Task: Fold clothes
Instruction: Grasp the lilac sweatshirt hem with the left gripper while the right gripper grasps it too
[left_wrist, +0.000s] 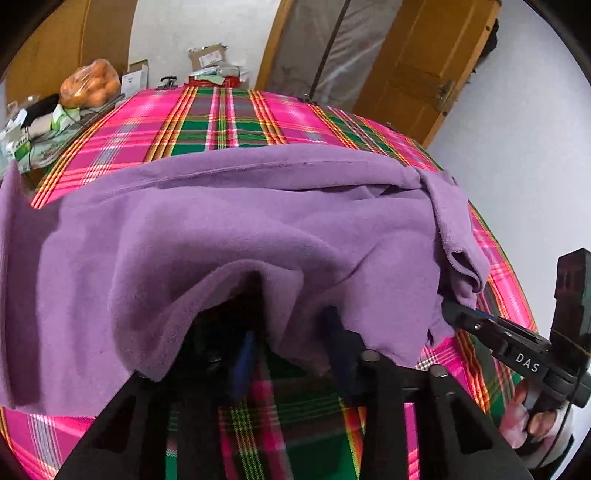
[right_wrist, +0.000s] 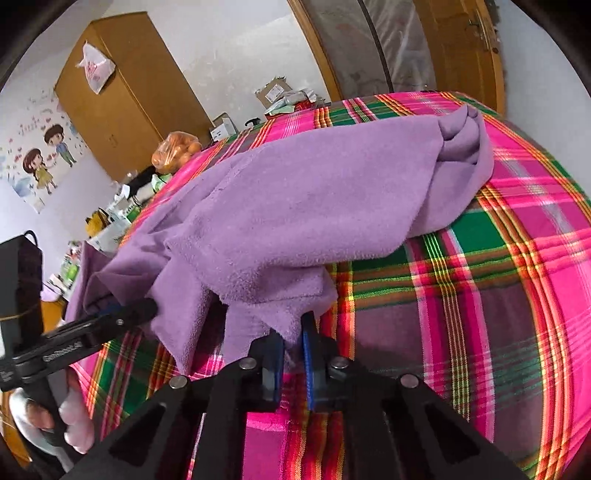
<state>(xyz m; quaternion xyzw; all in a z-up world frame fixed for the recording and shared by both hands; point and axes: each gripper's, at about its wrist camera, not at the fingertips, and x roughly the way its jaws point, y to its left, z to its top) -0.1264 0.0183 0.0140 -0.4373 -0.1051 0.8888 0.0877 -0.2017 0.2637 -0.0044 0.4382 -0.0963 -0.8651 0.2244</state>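
Note:
A purple fleece garment lies spread across a table under a pink and green plaid cloth. Its near hem drapes over my left gripper, hiding the fingertips; the blue pads show below it, and the hem is raised like a tent. In the right wrist view the left gripper is buried in a lifted fold of the garment. My right gripper is shut on the near corner, fleece pinched between its blue pads. In the left wrist view the right gripper bites the right corner.
Clutter lines the table's far-left edge: a bag of oranges, cardboard boxes and packets. A wooden wardrobe and a door stand behind. A person's hand holds the left gripper's handle. Bare plaid cloth lies at the right.

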